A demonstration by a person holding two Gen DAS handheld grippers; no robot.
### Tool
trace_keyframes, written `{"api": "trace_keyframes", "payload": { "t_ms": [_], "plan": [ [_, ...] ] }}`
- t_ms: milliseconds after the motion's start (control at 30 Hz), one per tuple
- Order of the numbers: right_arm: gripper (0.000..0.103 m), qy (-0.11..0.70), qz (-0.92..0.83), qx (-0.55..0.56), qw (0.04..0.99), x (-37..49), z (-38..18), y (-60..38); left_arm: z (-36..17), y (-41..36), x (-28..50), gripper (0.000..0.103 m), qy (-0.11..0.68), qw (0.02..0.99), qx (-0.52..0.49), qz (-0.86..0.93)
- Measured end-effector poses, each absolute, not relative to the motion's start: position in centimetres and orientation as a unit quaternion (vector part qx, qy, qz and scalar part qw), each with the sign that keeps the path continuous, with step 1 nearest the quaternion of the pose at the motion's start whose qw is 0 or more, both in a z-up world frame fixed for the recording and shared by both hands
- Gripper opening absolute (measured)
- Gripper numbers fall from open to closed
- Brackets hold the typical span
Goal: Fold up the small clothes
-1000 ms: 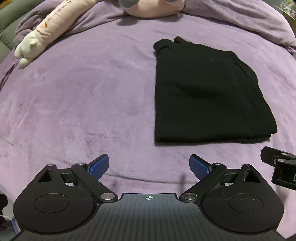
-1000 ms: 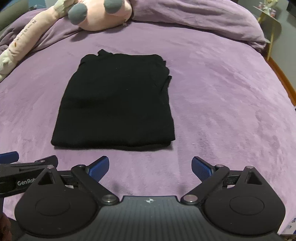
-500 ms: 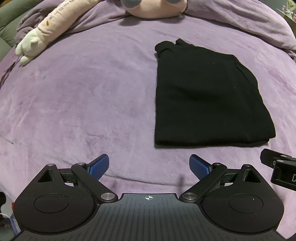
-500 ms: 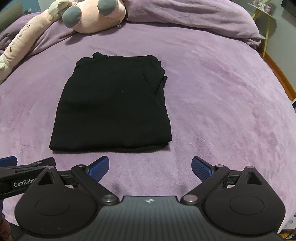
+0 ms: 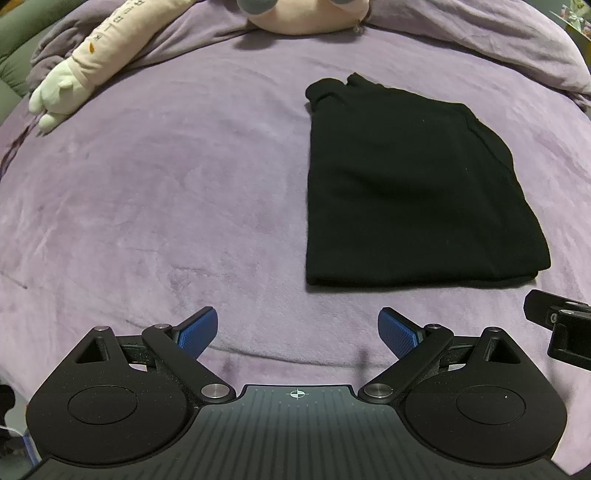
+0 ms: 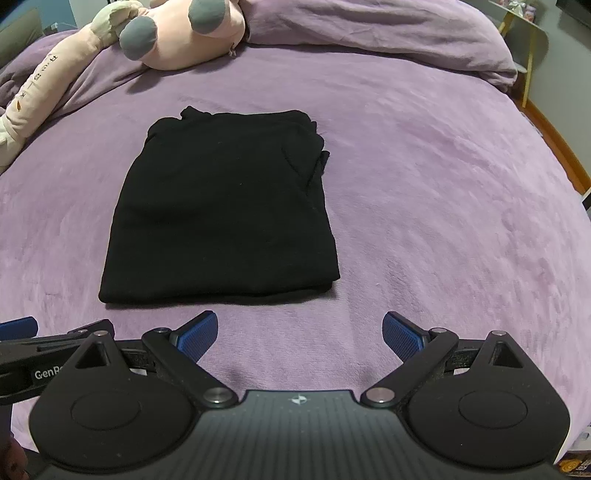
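A black garment [image 5: 406, 188] lies folded into a flat rectangle on the purple bed cover [image 5: 166, 192]. It also shows in the right wrist view [image 6: 221, 206], ahead and left of centre. My left gripper [image 5: 297, 332] is open and empty, held above the cover, near and left of the garment's near edge. My right gripper [image 6: 300, 332] is open and empty, just short of the garment's near right corner. Neither gripper touches the cloth. The right gripper's body [image 5: 561, 328] shows at the right edge of the left wrist view.
A long pink and cream plush toy [image 6: 177, 33] lies across the far left of the bed [image 5: 96, 62]. A bunched purple duvet [image 6: 388, 33] sits at the far end. The bed's right edge and a wooden floor strip [image 6: 554, 147] are at the right.
Both grippers have drawn back slightly from the garment and stay open. The garment has not moved.
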State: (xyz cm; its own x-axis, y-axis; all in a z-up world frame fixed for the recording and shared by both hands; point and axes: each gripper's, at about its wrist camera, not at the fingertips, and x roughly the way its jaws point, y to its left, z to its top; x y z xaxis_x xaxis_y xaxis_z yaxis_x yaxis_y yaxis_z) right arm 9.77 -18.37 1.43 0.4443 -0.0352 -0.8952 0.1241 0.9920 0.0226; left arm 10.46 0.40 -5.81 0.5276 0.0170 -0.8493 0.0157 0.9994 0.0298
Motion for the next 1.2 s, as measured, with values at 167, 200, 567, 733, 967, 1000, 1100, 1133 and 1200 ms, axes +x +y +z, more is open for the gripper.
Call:
{"api": "trace_keyframes", "payload": {
  "t_ms": [167, 200, 567, 733, 967, 1000, 1100, 1133, 1200],
  "plan": [
    [0.096, 0.524, -0.048, 0.043, 0.849, 9.77, 1.54, -18.46, -5.8, 0.4, 10.42, 0.097, 0.488, 0.873, 0.015, -0.002],
    [0.096, 0.524, -0.048, 0.043, 0.849, 9.74, 1.56, -18.45, -5.81, 0.39, 10.41, 0.097, 0.488, 0.872, 0.015, -0.002],
    [0.096, 0.522, -0.048, 0.045, 0.85, 9.6, 1.7, -18.43, -5.9, 0.19, 10.35, 0.097, 0.492, 0.87, 0.013, -0.005],
    [0.096, 0.522, -0.048, 0.045, 0.851, 9.62, 1.79, -18.45, -5.91, 0.18, 10.27, 0.097, 0.493, 0.87, 0.012, -0.007],
    [0.096, 0.522, -0.046, 0.045, 0.851, 9.55, 1.92, -18.43, -5.88, 0.18, 10.3, 0.097, 0.495, 0.869, 0.011, -0.009],
    [0.096, 0.522, -0.046, 0.045, 0.851, 9.54, 1.97, -18.44, -5.85, 0.21, 10.32, 0.097, 0.495, 0.869, 0.01, -0.009],
    [0.096, 0.521, -0.046, 0.046, 0.851, 9.56, 2.02, -18.42, -5.82, 0.2, 10.3, 0.097, 0.495, 0.869, 0.011, -0.009],
    [0.096, 0.521, -0.046, 0.045, 0.851, 9.55, 2.03, -18.38, -5.82, 0.21, 10.3, 0.097, 0.495, 0.869, 0.01, -0.009],
    [0.096, 0.521, -0.046, 0.045, 0.851, 9.53, 2.1, -18.36, -5.81, 0.18, 10.27, 0.097, 0.496, 0.868, 0.01, -0.01]
  ]
}}
